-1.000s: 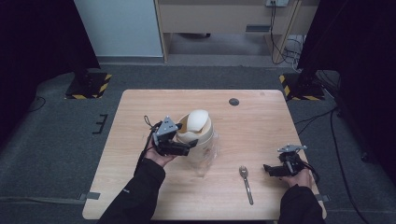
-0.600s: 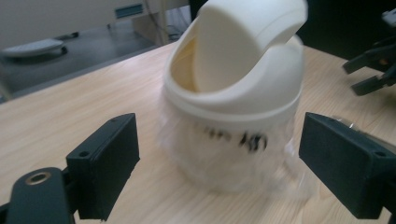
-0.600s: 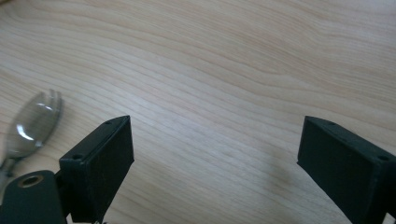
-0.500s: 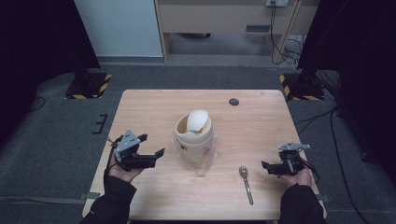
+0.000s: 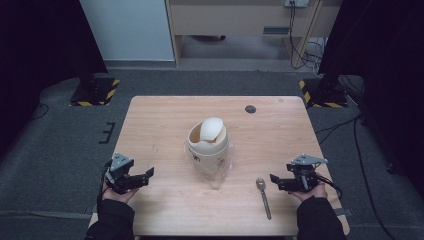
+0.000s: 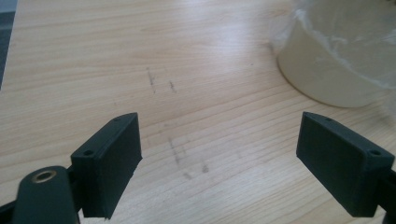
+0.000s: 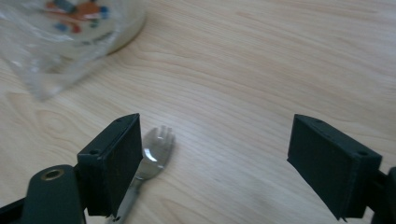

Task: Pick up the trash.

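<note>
So my right gripper (image 5: 278,181) has been closing a bit, nothing held, spork (image 7: 150,161) beside one jaw; left gripper (image 5: 145,176) gapes empty near the wooden table's (image 5: 165,120) left edge.

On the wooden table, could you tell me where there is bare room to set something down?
The light wooden table is bare left of the cream plastic-wrapped cup and behind it. It is crowded front right, around the metal spork.
</note>
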A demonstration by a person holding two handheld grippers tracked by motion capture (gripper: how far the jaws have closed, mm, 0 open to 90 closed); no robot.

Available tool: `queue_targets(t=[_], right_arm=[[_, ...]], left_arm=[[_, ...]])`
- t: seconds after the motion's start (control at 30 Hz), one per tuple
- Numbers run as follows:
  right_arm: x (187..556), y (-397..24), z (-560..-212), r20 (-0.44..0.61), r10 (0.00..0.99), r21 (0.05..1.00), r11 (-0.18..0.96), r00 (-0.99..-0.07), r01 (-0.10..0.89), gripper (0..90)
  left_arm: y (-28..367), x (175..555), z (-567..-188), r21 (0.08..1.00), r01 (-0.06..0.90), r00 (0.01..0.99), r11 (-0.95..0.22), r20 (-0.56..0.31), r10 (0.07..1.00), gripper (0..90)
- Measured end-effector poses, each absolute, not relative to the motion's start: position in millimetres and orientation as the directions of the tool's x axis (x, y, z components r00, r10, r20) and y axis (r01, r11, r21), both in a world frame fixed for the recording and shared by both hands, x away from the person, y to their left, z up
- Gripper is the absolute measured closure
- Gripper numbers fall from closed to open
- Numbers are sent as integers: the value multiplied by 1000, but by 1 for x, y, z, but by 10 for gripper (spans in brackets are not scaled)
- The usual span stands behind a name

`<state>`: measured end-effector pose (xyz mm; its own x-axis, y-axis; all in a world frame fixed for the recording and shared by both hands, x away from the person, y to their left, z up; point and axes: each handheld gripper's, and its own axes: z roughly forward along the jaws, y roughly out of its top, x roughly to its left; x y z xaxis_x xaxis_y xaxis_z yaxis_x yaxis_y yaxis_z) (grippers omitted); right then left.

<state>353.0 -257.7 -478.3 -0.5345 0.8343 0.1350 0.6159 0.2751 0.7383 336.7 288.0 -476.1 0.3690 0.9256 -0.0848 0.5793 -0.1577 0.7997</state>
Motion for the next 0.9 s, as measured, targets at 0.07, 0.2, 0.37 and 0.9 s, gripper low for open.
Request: queue_targets(t=[0.07,0.2,0.37,0.9], right_arm=[[352,-255,-478,138,830,738,278,-540,615,193],[347,-242,-481,145,807,734,300,-572,610,215],[344,-234,-489,144,798,694,340,-585,635,228],[347,-215,-511,111,763,550,487,-637,679,416]], left_arm=[[289,338,-478,792,589,364,-160,-83,927,133],[290,340,-479,788,594,358,-161,-79,930,134],[291,340,-478,792,589,353,-161,-73,933,135],[290,341,-478,789,590,359,-169,-69,931,147]])
